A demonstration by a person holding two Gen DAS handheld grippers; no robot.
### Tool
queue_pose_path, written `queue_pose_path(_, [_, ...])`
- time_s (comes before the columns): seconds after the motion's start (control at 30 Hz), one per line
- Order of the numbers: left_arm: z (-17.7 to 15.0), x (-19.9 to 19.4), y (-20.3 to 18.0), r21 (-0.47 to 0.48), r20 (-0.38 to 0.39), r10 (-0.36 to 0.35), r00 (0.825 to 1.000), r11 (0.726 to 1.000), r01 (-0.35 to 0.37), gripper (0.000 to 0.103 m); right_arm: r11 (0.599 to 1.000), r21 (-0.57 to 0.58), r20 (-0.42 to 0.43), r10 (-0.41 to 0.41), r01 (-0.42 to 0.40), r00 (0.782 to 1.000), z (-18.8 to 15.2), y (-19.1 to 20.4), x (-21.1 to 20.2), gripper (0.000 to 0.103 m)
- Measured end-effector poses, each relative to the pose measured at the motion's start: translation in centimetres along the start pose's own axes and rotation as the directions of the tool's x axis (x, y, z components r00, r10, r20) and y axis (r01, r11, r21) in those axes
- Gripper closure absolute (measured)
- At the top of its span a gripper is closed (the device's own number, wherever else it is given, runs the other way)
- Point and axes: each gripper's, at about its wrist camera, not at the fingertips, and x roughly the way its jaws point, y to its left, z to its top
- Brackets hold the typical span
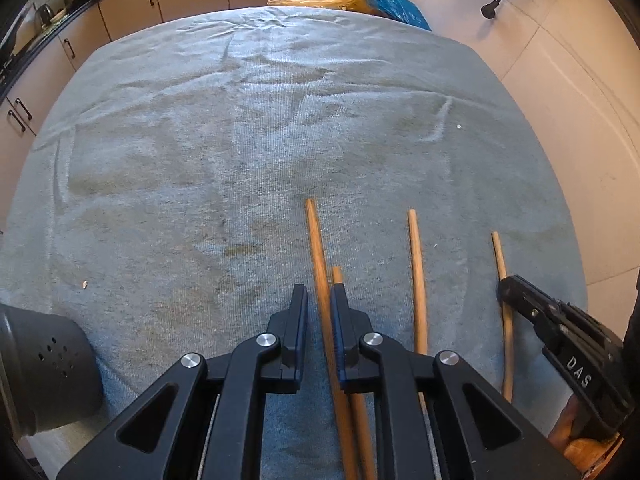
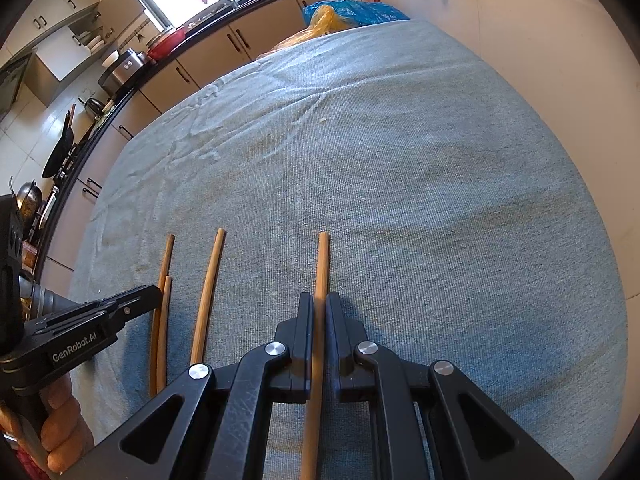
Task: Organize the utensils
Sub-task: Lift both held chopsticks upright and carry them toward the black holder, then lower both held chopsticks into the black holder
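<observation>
Chopsticks on cloth, both grippers engaged.
Right gripper (image 2: 319, 320) clamped on one chopstick (image 2: 322, 256); left gripper (image 1: 320, 312) slightly apart around another chopstick (image 1: 316, 240). Light, stiff, likely slippery: best pinched mid-shaft.

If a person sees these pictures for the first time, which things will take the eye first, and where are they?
First come four wooden chopsticks lying almost parallel on the grey-blue towel near its front edge. The right gripper is shut on the rightmost chopstick, while the left gripper has its jaws around the leftmost pair with a small gap showing. A dark perforated holder stands at the left edge.
</observation>
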Motion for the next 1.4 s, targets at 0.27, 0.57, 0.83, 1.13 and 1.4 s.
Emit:
queue_pose_path(0.27, [0.5, 0.9, -1.3, 0.032, 0.045, 0.081, 0.996, 0.996, -0.082, 0.096, 0.999, -0.031, 0.003, -0.038, 0.038, 0.999, 0.0, 0.7, 0.1, 0.096])
queue_pose_path(0.57, [-2.8, -3.6, -0.7, 0.016, 0.16, -0.008, 0.987, 1.0, 0.005, 0.097, 0.999, -0.004, 0.067, 0.032, -0.032, 0.997, -0.5, 0.3, -2.5, 0.097])
queue_pose_path(0.83, [-6.9, -11.8, -1.0, 0.052, 0.369, -0.03, 0.929, 0.999, 0.012, 0.097, 0.989, -0.096, 0.299, 0.133, -0.109, 0.945, -3.9, 2.6, -11.3, 0.097])
queue_pose_path(1.13, [-10.9, -17.5, 0.2, 0.072, 0.487, -0.06, 0.871, 0.997, 0.029, 0.097, 0.977, -0.198, 0.457, 0.166, -0.082, 0.874, -8.2, 5.3, -16.7, 0.097])
queue_pose_path(1.4, [-12.3, -18.9, 1.1, 0.06, 0.506, -0.071, 0.859, 0.997, 0.047, 0.097, 0.974, -0.218, 0.495, 0.169, -0.067, 0.852, -9.5, 6.6, -18.7, 0.097])
